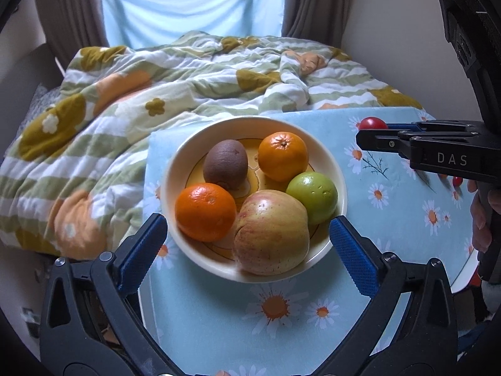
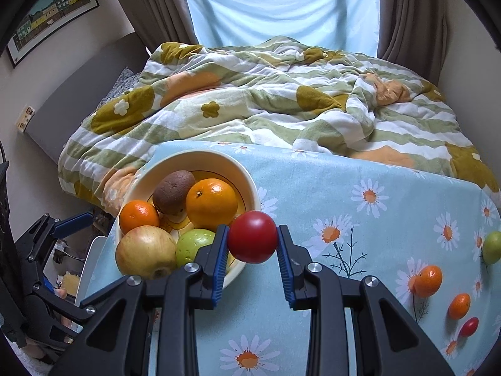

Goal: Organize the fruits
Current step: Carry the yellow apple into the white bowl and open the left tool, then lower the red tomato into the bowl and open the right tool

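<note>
A cream bowl (image 1: 175,169) on the table holds a brown kiwi (image 1: 225,163), two oranges (image 1: 205,211), a green fruit (image 1: 313,195) and a yellow-red apple (image 1: 271,232). My left gripper (image 1: 247,221) is open wide. Its blue pads (image 1: 144,247) flank the bowl's near side and touch nothing. My right gripper (image 2: 252,232) is shut on a red tomato (image 2: 253,236), held just above the bowl's right rim (image 2: 247,175). The left wrist view shows that gripper (image 1: 363,134) side-on at the right, with the tomato (image 1: 372,123) at its tip.
A light-blue daisy cloth (image 2: 344,188) covers the table. Loose on it at the right are a green fruit (image 2: 493,247), two mandarins (image 2: 429,280) and a small red tomato (image 2: 468,326). A bed with a rumpled quilt (image 2: 250,100) lies behind the table.
</note>
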